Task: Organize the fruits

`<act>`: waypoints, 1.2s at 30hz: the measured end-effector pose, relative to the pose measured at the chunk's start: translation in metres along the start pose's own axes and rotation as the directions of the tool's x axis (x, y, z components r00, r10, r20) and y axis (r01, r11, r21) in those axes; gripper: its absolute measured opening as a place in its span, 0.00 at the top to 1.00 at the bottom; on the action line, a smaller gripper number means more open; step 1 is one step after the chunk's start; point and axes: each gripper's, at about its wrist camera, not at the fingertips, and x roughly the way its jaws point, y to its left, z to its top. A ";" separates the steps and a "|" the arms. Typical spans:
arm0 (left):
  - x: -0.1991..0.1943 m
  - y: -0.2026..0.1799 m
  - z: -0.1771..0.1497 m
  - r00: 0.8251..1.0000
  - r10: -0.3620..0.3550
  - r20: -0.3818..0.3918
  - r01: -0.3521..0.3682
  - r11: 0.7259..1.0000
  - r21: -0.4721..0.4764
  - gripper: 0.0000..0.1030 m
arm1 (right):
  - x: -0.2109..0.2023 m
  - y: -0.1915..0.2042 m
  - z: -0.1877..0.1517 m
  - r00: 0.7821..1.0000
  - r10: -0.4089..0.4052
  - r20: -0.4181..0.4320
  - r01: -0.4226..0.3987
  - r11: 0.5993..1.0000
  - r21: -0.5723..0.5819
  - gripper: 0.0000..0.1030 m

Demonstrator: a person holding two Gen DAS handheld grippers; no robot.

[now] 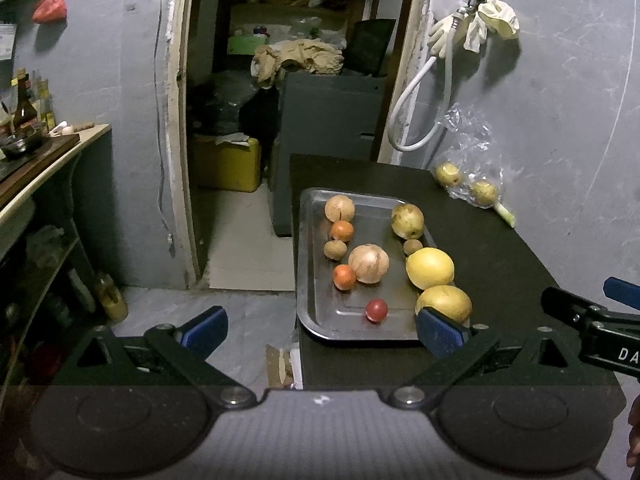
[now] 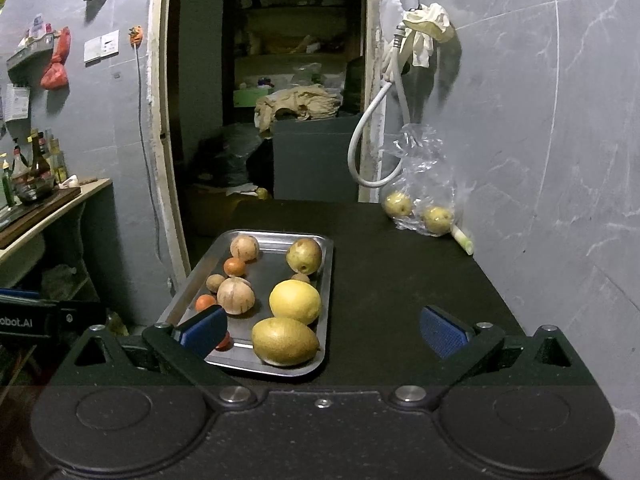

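The metal tray (image 1: 316, 300) is gleaming a dull silver against the black surface (image 1: 500, 248). On it, a bright yellow citrus (image 1: 430, 268) is glowing beside a duller yellow-brown pear (image 1: 444, 303). Two pale peach-coloured fruits with faint streaks (image 1: 368, 263) are sitting among small orange ones (image 1: 344, 277), and one red fruit (image 1: 376, 310) is showing near the front. Each black tool (image 1: 322, 328) is wearing blue ribbed pads (image 1: 440, 334). A clear plastic bag (image 2: 424, 184) is holding yellow-green fruit, against a grey, white-veined wall (image 2: 540, 140). A red bag (image 2: 56, 64) is hanging there.
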 end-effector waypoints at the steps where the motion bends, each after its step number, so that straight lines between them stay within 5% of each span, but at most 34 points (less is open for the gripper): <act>1: -0.001 -0.001 -0.001 1.000 0.003 -0.001 -0.003 1.000 -0.002 0.01 | -0.001 -0.001 -0.001 1.000 0.003 -0.001 -0.003 1.000 -0.001 0.01; 36: -0.034 -0.018 -0.073 0.995 0.077 -0.066 -0.080 0.996 -0.042 0.01 | -0.037 -0.031 -0.053 0.988 0.100 -0.119 -0.106 0.993 -0.046 0.01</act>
